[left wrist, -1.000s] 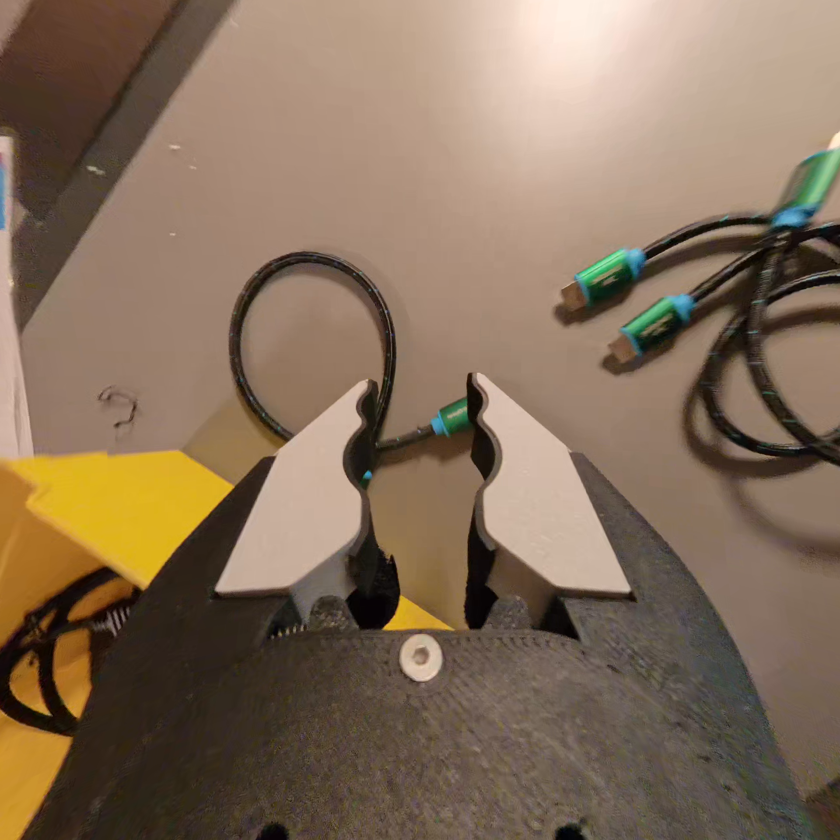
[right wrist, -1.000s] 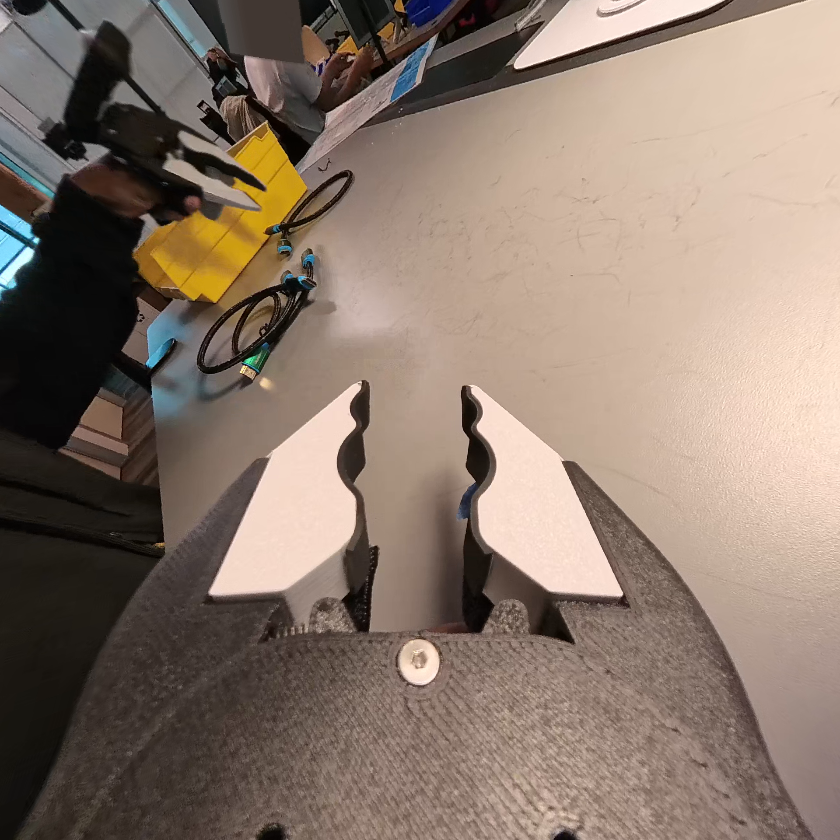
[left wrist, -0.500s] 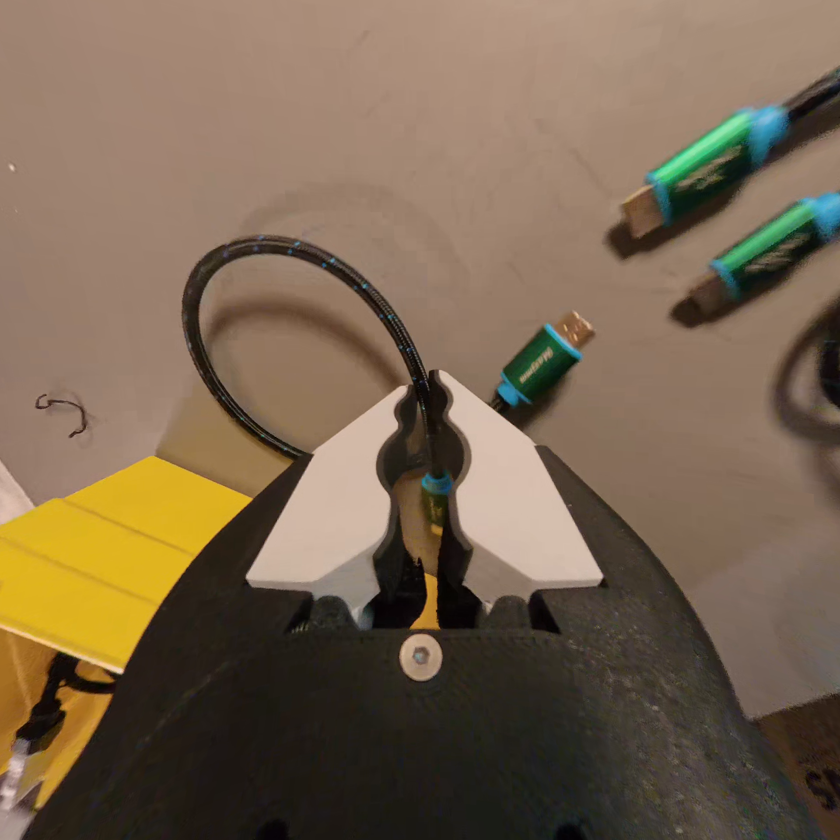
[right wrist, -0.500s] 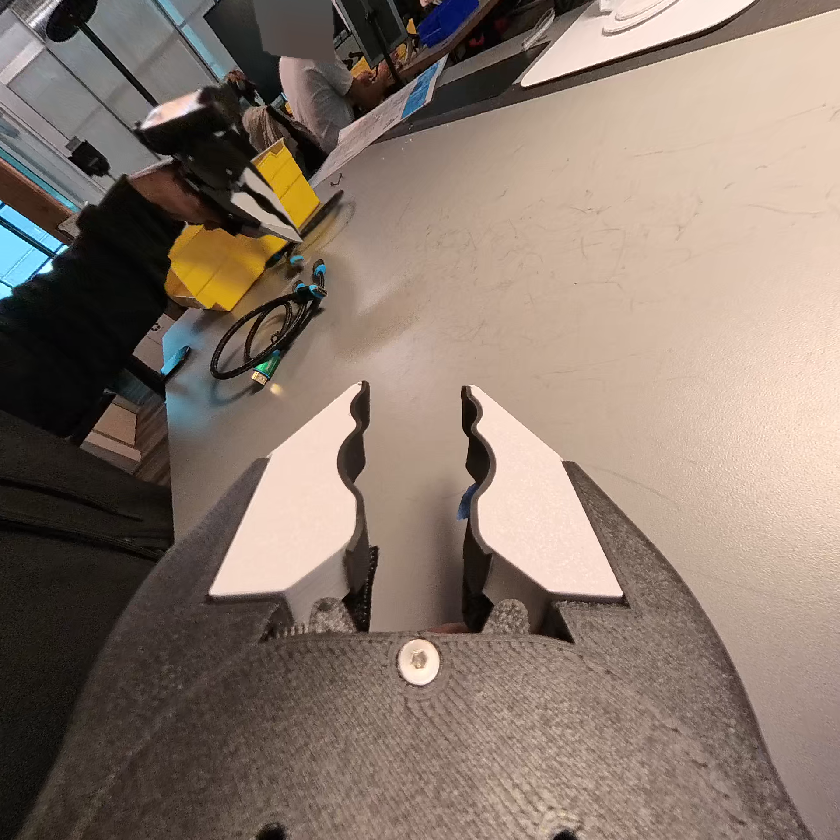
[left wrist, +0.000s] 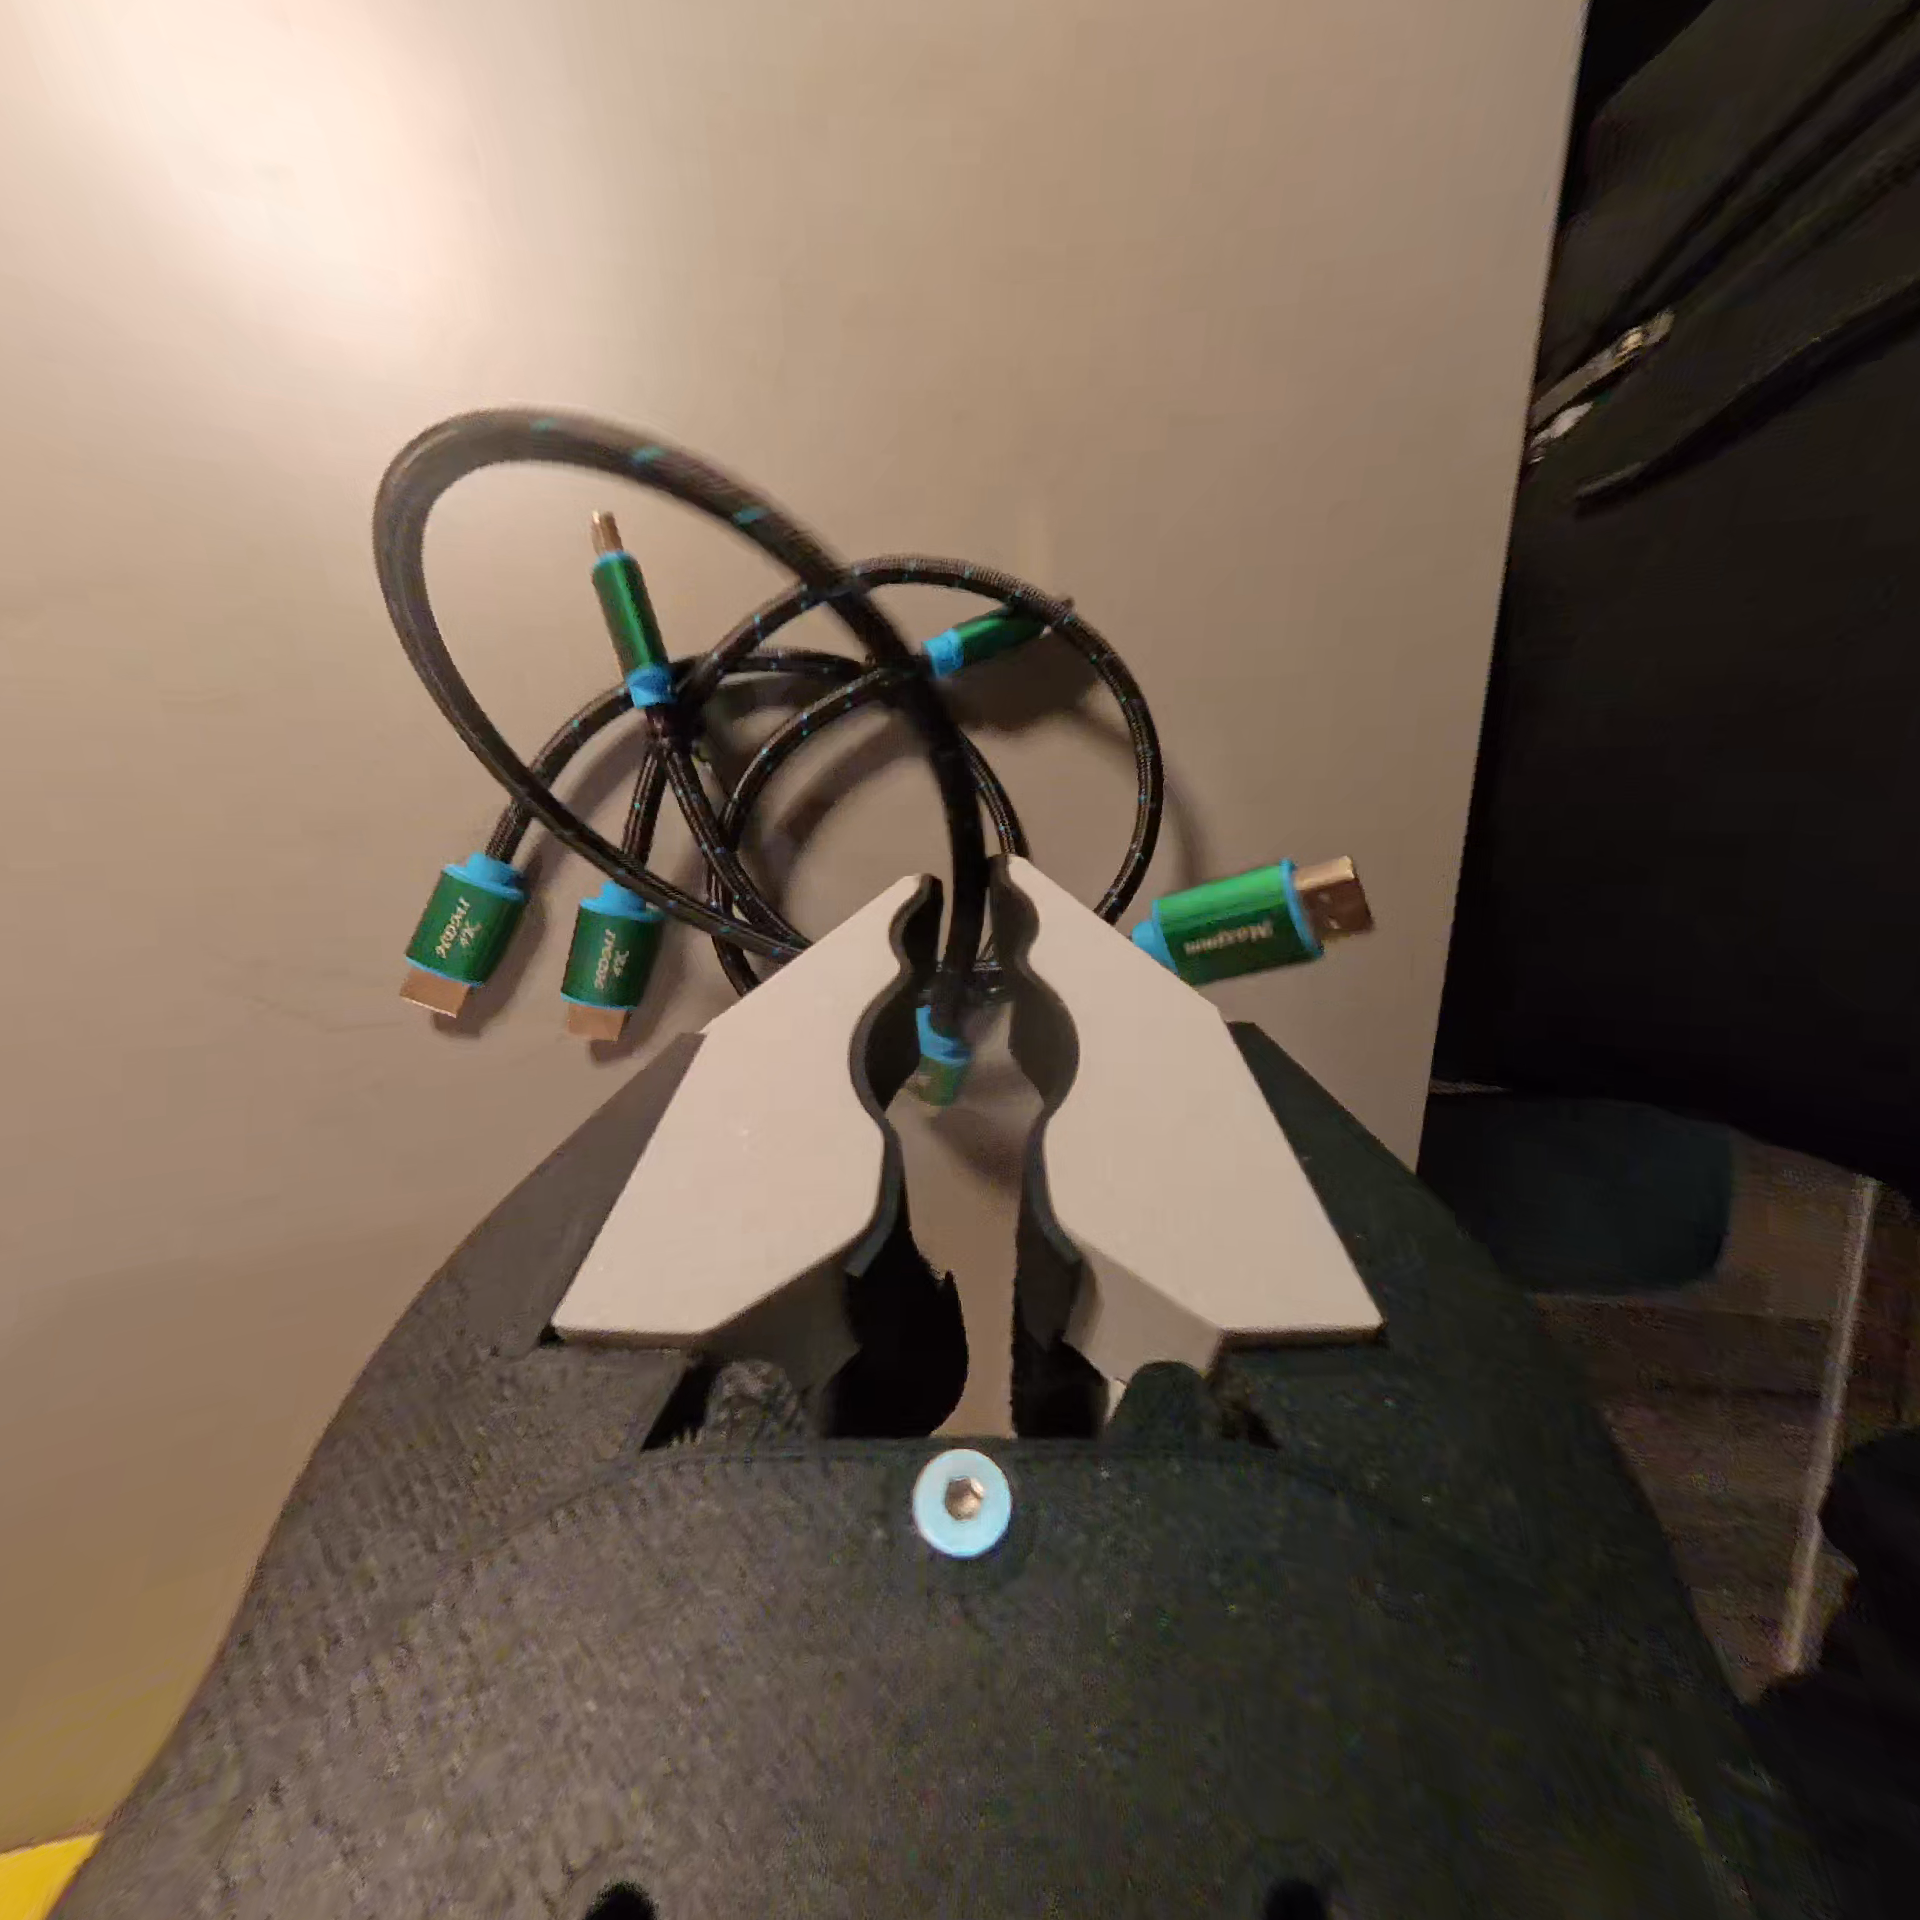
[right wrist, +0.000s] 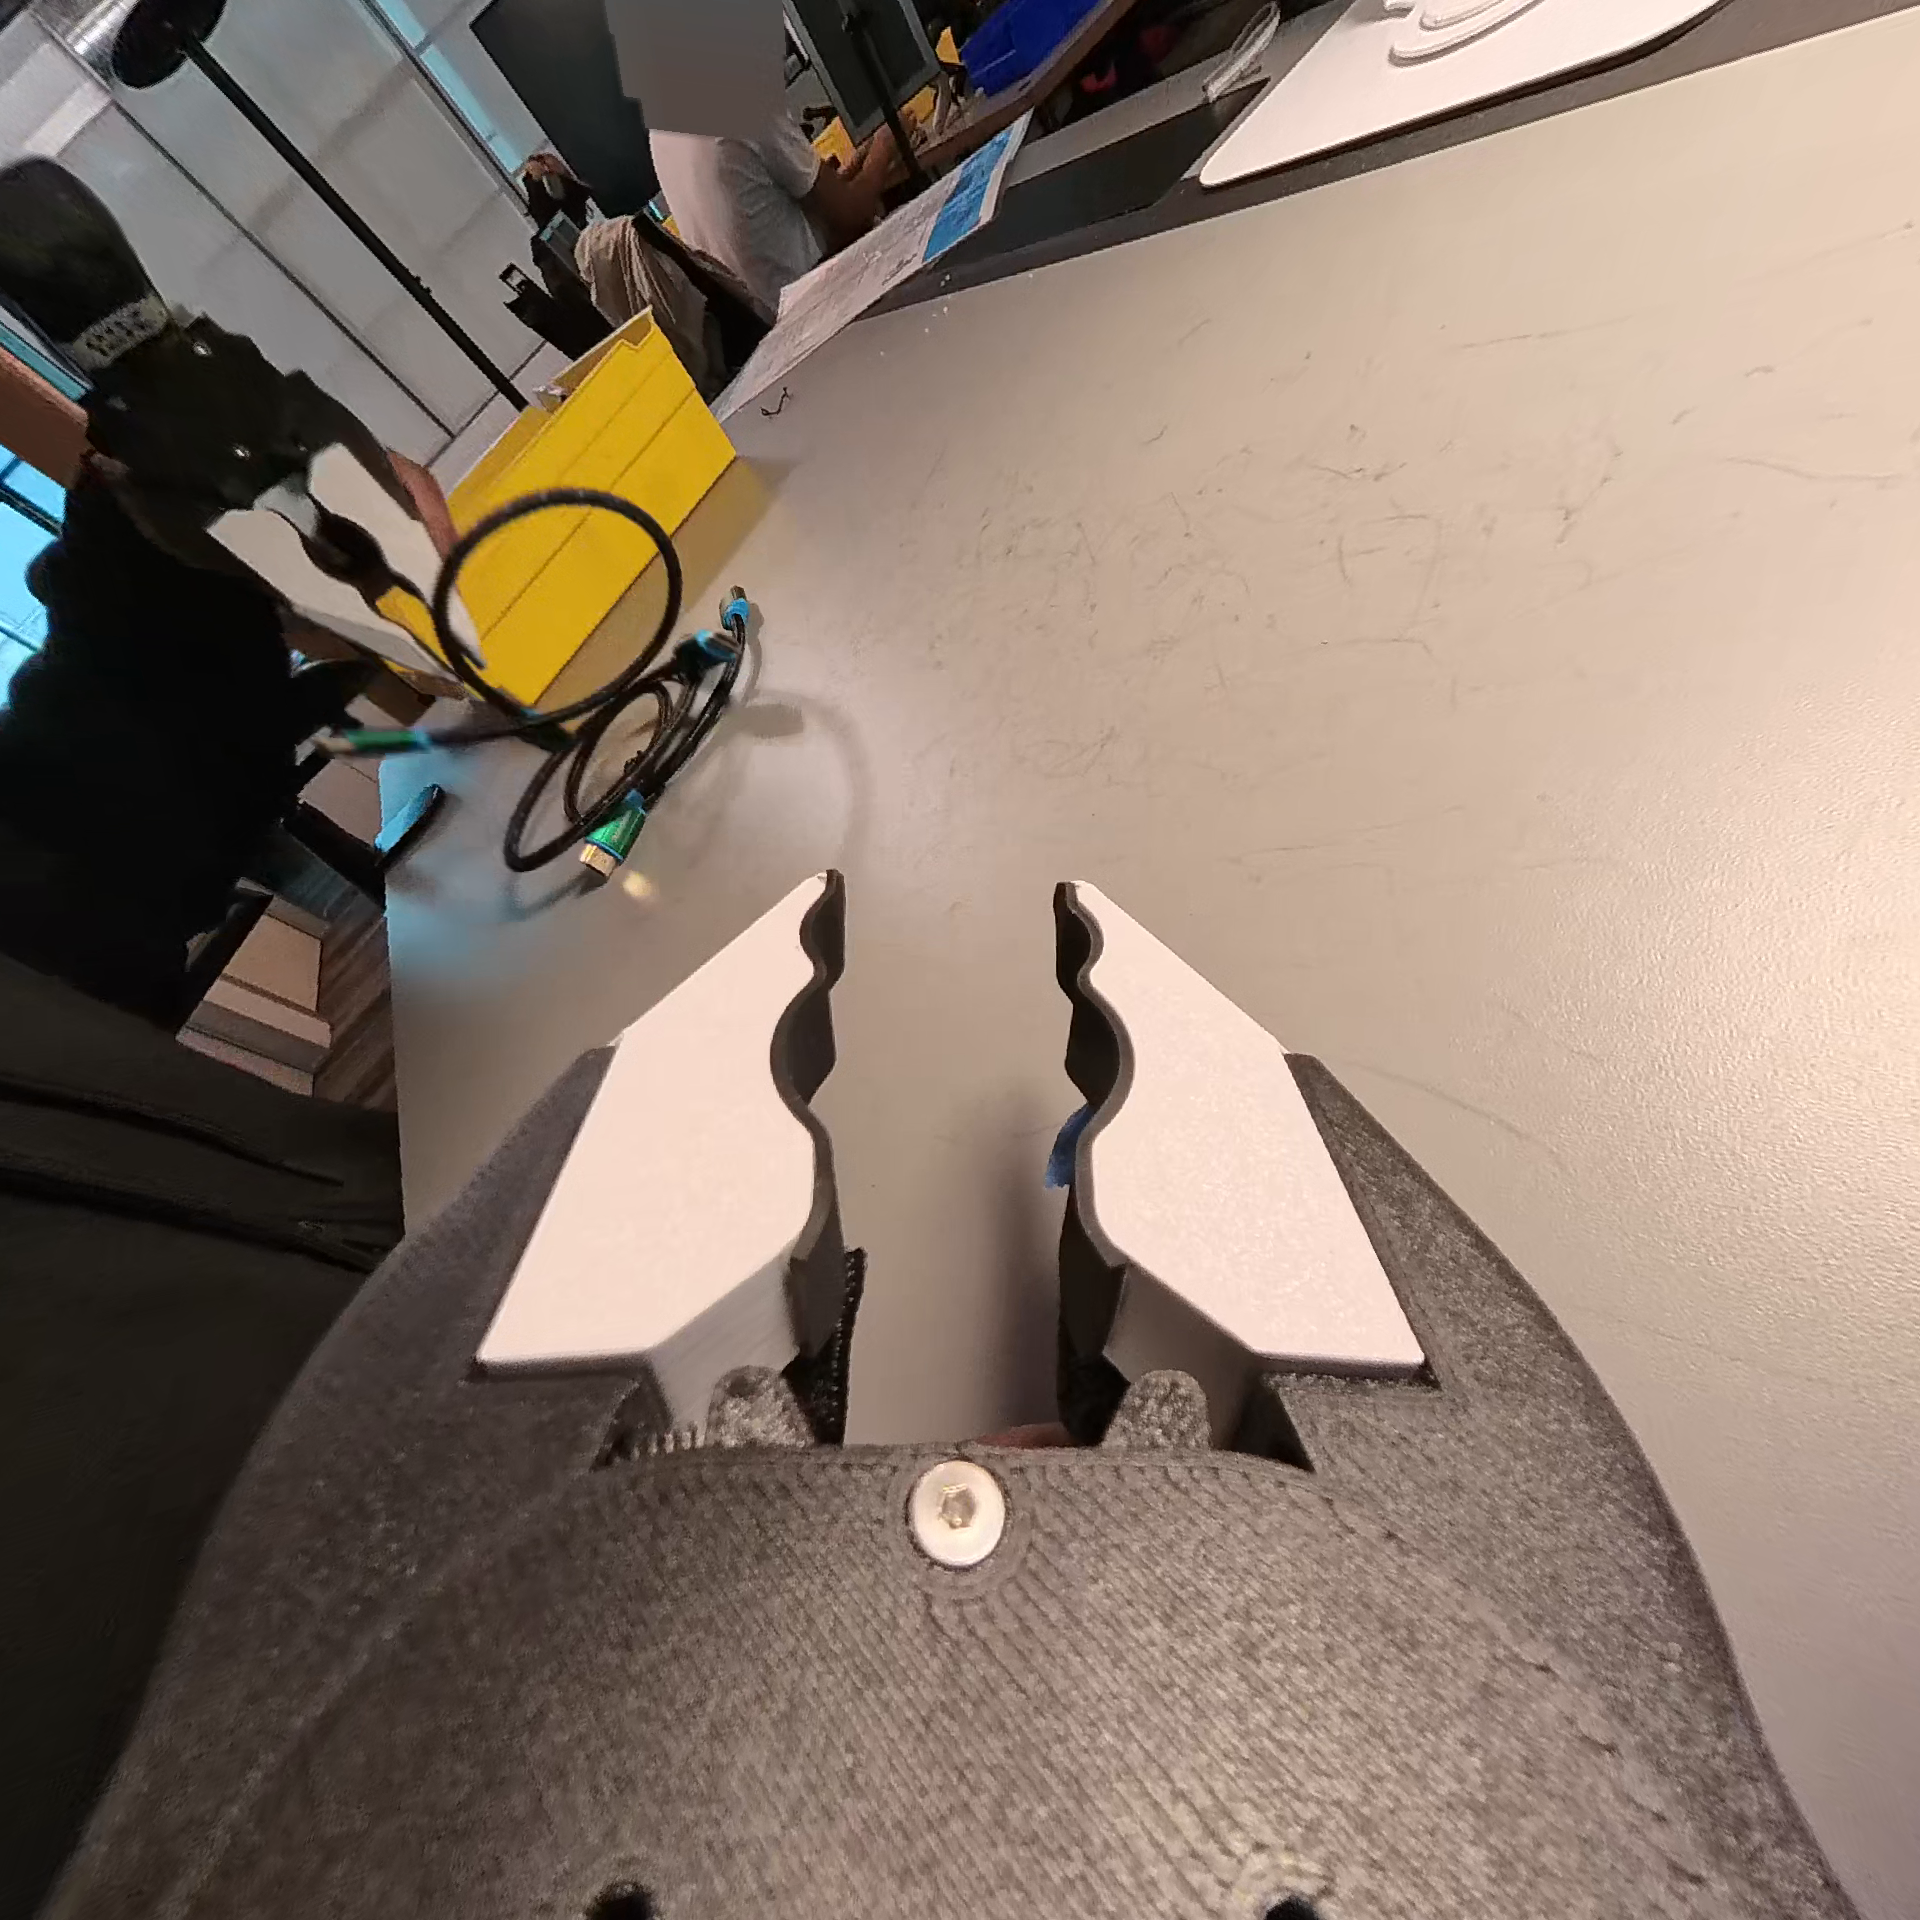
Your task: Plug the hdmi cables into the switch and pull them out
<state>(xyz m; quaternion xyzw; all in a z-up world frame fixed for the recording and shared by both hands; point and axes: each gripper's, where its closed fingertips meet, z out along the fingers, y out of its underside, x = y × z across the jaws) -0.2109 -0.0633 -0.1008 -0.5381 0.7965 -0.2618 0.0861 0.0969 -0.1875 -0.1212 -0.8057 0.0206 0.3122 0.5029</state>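
Five green HDMI plugs show clearly in the left wrist view, with a sixth half hidden between the jaws. The left gripper (left wrist: 961,894) has its jaws nearly closed on a black braided cable (left wrist: 961,831) just above that hidden plug (left wrist: 938,1070), whose long axis runs back toward the camera. The held cable loops up and over the pile; its other plug (left wrist: 1252,925) sticks out to the right, gold tip pointing right. On the desk (left wrist: 727,260) lie two plugs side by side (left wrist: 465,935) pointing down-left toward the camera, one slim plug (left wrist: 627,613) pointing away, and one (left wrist: 982,644) partly covered by cable and pointing right. How many separate cables make up the tangle cannot be told.

In the right wrist view, the right gripper (right wrist: 945,894) hovers over bare desk, its jaws wide apart and empty. Far left, the left gripper (right wrist: 343,561) holds a cable loop (right wrist: 561,603) lifted above the coil (right wrist: 634,769) resting on the desk. One yellow bin (right wrist: 592,488) stands just behind them at the desk edge; its contents are not visible. One person sits in the background.
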